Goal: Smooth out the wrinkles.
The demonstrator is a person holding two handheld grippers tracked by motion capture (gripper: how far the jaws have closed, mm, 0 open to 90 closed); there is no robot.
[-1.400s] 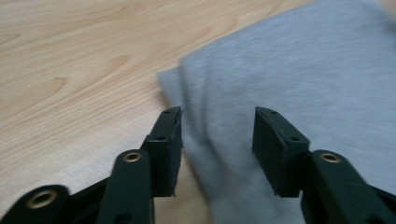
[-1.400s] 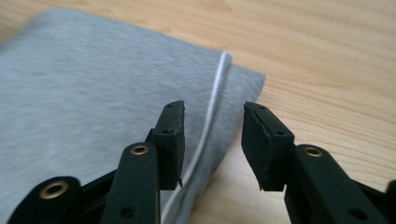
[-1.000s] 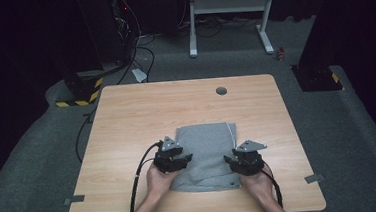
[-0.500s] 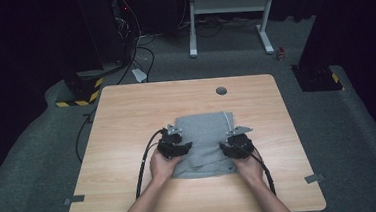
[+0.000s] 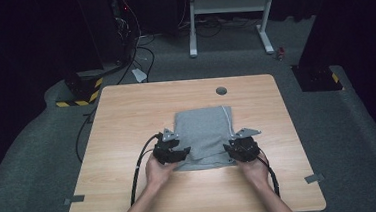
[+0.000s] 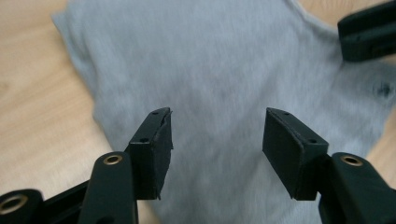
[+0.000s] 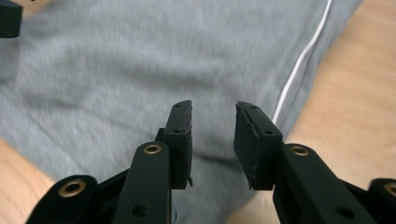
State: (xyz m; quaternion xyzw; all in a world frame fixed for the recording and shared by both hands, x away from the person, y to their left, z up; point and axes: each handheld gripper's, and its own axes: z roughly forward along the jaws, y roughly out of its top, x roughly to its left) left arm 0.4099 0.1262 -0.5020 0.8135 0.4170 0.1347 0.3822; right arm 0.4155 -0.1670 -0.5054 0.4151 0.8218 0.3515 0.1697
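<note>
Folding step done, I'd say: over the folded grey cloth garment (image 5: 205,135) near the wooden counter's (image 5: 126,110) front edge, the left gripper's (image 6: 217,140) fingers have just been widening and the right gripper's (image 7: 212,135) narrowing, nothing between either pair, so next comes pinching the near hem.

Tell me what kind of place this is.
Probably a lab or recording studio: a light wooden table on grey carpet, black equipment racks with trailing cables, and black-and-yellow hazard tape.

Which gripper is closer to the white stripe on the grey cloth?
Right. The right gripper sits below the white stripe; the left gripper is across the grey cloth.
</note>
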